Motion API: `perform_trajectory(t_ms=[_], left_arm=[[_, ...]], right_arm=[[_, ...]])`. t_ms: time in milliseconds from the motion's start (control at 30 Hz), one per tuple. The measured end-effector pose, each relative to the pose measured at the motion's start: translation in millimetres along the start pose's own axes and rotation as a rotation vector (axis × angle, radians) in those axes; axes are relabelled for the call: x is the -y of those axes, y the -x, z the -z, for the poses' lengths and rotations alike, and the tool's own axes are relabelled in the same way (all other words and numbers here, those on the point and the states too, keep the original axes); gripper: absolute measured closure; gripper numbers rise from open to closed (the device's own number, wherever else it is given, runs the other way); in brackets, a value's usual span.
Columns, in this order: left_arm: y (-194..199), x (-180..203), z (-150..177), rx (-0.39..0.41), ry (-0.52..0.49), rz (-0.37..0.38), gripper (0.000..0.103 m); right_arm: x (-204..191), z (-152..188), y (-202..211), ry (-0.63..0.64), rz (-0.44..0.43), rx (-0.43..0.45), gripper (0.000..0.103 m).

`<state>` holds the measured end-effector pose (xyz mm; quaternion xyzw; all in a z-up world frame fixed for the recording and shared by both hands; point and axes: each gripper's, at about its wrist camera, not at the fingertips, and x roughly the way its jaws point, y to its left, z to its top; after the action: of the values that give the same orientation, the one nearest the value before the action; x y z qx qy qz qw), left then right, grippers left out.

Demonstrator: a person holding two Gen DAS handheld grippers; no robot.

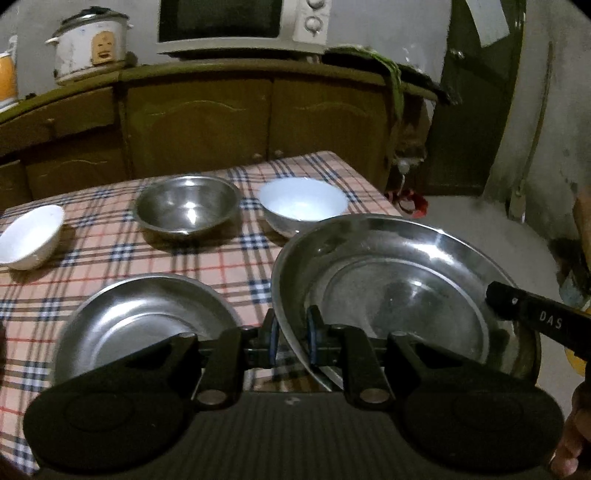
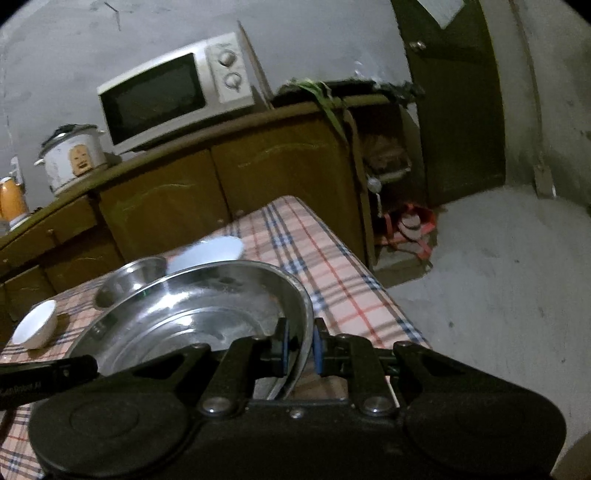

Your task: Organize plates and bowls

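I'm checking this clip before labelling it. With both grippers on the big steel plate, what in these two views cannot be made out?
- Large steel plate: near rim hidden by the left gripper body, left wrist view.
- Smaller steel plate: near edge hidden by the same gripper body.
- White bowl behind the plate: blurred and mostly covered by the plate's rim, right wrist view.
- Steel bowl: partly hidden, right wrist view.
- Tabletop under the lifted plate: unseen in both.

A checked tablecloth [image 1: 110, 236] in pink, blue and red covers the tabletop. Behind its far edge runs a brown wooden cabinet [image 1: 199, 114]. On the cabinet top, a white microwave [image 1: 240, 22] with two knobs stands near the middle, and a white rice cooker [image 1: 90, 44] sits toward the left end. Green leaves [image 1: 391, 70] hang over the right end. A dark door [image 2: 454, 99] stands beyond, above the grey concrete floor [image 2: 509, 266].
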<state>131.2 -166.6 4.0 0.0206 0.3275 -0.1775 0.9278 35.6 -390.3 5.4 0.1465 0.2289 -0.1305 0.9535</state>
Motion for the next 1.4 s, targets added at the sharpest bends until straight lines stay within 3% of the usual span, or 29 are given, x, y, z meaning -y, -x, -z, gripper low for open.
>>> perform_trajectory(t_ms=[667,1400], left_arm=[[60,-83,-2,0.064,0.063,-0.136,0.086],[65,-124,10,0.047,0.104,-0.178,0.086]], right_arm=[[-114,0,15,0.131,-0.118,0.009,0.085],[-159,15,3,0.177,-0.149,-0.026,0.084]])
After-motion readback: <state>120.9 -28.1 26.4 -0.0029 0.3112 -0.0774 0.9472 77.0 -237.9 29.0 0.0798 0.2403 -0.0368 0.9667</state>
